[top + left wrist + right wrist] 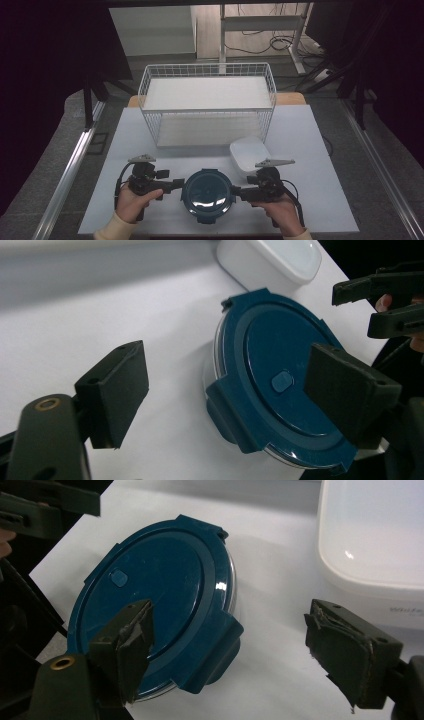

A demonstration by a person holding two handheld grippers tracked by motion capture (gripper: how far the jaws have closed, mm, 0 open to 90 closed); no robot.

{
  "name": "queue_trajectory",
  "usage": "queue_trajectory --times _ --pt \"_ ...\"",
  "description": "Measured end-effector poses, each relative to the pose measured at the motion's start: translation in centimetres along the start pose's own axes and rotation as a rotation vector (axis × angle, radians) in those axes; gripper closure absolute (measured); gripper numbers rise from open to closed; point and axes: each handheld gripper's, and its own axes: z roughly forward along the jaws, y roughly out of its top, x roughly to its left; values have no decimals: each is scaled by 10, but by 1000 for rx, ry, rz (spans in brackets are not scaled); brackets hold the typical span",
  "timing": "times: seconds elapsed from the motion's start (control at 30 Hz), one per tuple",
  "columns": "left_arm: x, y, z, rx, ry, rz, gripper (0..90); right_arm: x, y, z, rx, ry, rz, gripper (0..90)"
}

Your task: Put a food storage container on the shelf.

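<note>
Here, two hand-held grippers flank a round blue-lidded container [208,194] at the near edge of the white table [310,150].

The left gripper [176,185] comes in from the container's left and the right gripper [238,192] from its right; both stand wide, pads clear of the lid and holding nothing. A white lidded box [248,152] sits just beyond to the right, with a white wire basket [207,102] farther back.

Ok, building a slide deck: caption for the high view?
Two open grippers, left and right, flank a round blue-lidded container before a white wire basket.
</note>
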Motion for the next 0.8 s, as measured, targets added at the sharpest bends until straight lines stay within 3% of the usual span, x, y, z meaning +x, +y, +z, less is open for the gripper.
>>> queue_trajectory --times 0.17,0.23,0.33,0.53,0.63,0.8 --pt "2 -3 6 21 -22 -32 162 1 -4 4 -7 16 50 167" --pt "3 -4 7 24 -42 -51 153 4 -6 9 -13 50 89 155" --pt "5 -6 9 29 -56 -79 145 7 -9 17 2 61 103 146" --pt "5 -8 14 48 -46 -81 139 7 -13 26 17 69 130 135" --pt "5 -10 15 53 -42 -90 133 6 -15 30 20 75 167 123" --pt "7 -15 17 64 -74 -124 128 7 -18 34 29 101 208 104"
